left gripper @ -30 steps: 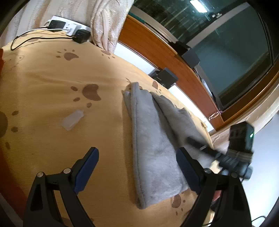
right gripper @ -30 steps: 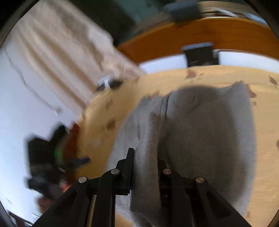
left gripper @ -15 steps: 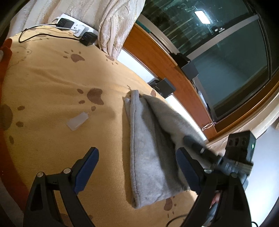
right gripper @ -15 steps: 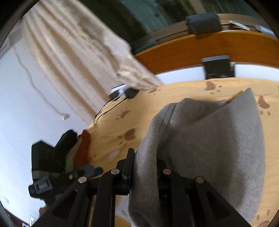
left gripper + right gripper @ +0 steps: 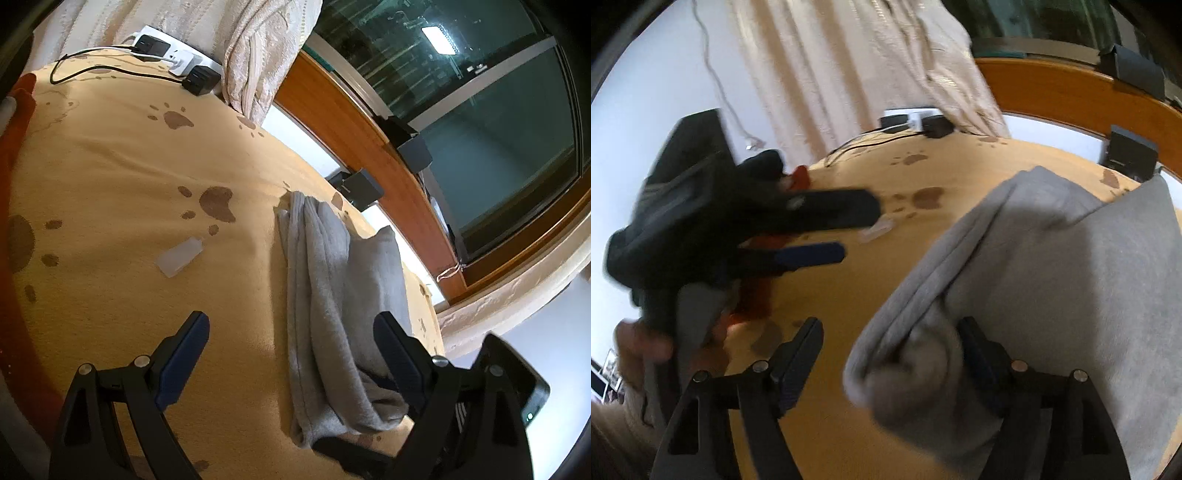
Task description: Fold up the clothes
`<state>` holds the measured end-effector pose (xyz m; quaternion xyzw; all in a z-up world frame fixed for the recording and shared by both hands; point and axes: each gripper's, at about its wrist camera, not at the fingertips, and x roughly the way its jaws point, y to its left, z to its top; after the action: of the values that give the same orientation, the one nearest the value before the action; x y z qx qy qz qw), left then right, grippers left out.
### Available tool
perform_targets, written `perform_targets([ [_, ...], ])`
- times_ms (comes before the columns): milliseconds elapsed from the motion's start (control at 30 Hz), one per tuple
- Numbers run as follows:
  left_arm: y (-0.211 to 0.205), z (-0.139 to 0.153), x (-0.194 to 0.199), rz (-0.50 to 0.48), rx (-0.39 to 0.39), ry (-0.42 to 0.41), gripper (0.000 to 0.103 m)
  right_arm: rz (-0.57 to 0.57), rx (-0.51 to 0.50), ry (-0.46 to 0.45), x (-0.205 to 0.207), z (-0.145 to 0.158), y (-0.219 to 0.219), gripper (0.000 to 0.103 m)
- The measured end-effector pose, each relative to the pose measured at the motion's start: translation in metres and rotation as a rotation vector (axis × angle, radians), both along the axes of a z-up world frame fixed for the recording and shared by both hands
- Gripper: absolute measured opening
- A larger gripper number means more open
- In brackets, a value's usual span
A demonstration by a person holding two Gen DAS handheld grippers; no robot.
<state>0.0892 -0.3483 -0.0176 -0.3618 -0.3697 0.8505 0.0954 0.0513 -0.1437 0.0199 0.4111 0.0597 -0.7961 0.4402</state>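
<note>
A grey garment (image 5: 332,295) lies folded into a long narrow strip on the orange paw-print blanket (image 5: 129,155). My left gripper (image 5: 290,332) hovers open over the strip's near end, and its right finger sits beside the cloth. In the right wrist view the jaws of my right gripper (image 5: 890,339) are opening. The garment's bunched near end (image 5: 923,354) lies between them against the right finger, clear of the left one. The left gripper (image 5: 858,232) shows there at the left, blurred and open.
A small clear plastic bottle (image 5: 179,256) lies on the blanket left of the garment. A power strip with chargers (image 5: 166,50) and a curtain (image 5: 258,44) stand at the far edge. Black boxes (image 5: 360,186) sit by the wooden window sill (image 5: 351,122). Red cloth (image 5: 14,147) lies at the left.
My right gripper carried the garment's edge over toward the left gripper, then its jaws spread and let the cloth go. The garment is now a narrower strip. The left gripper stayed open.
</note>
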Motion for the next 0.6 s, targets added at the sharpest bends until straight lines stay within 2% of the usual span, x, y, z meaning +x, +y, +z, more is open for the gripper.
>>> perform_targets([
  [100,-0.001,0.000,0.000,-0.001,0.003,-0.001,0.092,-0.014,-0.051,-0.025,0.004,0.007,0.024,0.077],
  [233,0.006,0.004,-0.001,-0.041,0.007,0.022,0.092,-0.127,-0.114,0.030,0.005,0.027,0.079,0.077],
  [300,0.009,0.007,-0.002,-0.062,0.008,0.035,0.092,-0.199,-0.112,0.059,0.004,0.034,0.105,0.077],
  [367,0.014,0.010,-0.002,-0.085,0.014,0.050,0.092,-0.261,-0.056,0.108,0.002,0.036,0.116,0.077],
  [433,0.017,0.017,0.000,-0.095,0.010,0.067,0.092,-0.304,0.012,0.180,0.003,0.036,0.120,0.077],
  [600,0.020,0.032,0.004,-0.104,0.001,0.098,0.093,-0.262,0.049,0.307,0.006,0.035,0.085,0.077],
])
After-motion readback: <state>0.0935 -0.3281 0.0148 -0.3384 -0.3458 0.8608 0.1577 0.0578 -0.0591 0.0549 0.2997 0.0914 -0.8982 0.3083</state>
